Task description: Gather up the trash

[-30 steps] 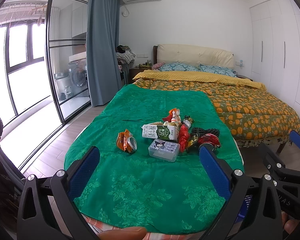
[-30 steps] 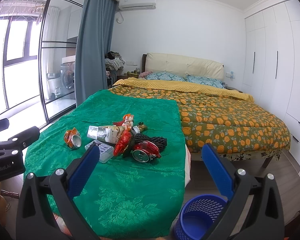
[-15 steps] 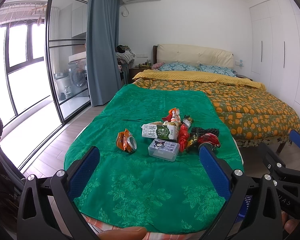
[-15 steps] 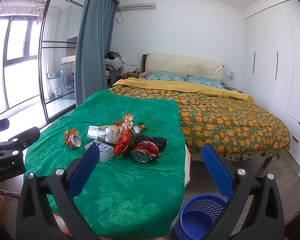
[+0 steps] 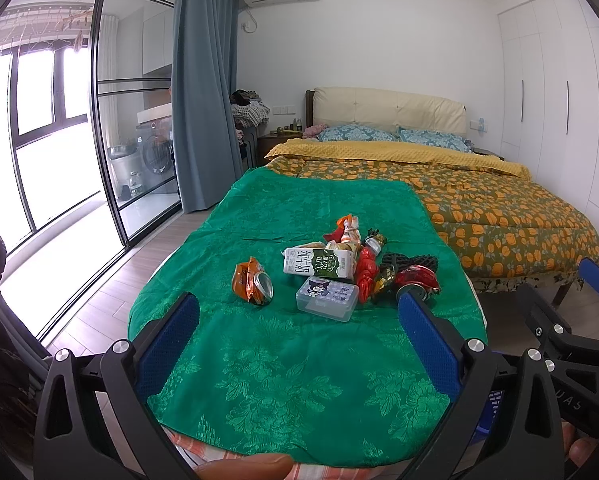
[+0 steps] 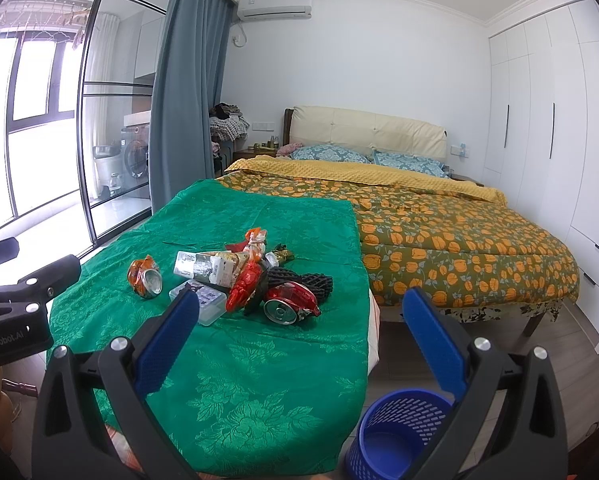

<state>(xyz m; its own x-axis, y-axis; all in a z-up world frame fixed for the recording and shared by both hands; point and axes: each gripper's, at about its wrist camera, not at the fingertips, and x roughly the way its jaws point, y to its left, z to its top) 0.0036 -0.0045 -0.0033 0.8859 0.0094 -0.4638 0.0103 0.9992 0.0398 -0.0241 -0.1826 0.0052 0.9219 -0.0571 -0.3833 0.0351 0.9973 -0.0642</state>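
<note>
1. Nothing had moved since the earlier frames: both tongs hung where they had been, and the trash lay as before, so no pickup had begun.
2. The left gripper (image 5: 297,330) stood wide, holding nothing; the right gripper (image 6: 299,322) was likewise wide and empty.
3. The trash sat ahead of both tongs on the green cloth (image 5: 299,380), well beyond their tips: a crushed orange can (image 5: 253,282) toward the left, a milk carton (image 5: 319,263) and a clear plastic box (image 5: 326,298) in the middle, red wrappers (image 5: 366,276), a black net (image 6: 299,280) and a crushed red can (image 6: 291,302) toward the right.
4. The blue basket (image 6: 399,432) stood on the floor below the right tongs, beside the cloth's edge. As far as its inside showed, it held nothing.
5. Judged from this, collection had yet to start; every piece remained to be carried to the basket.
</note>
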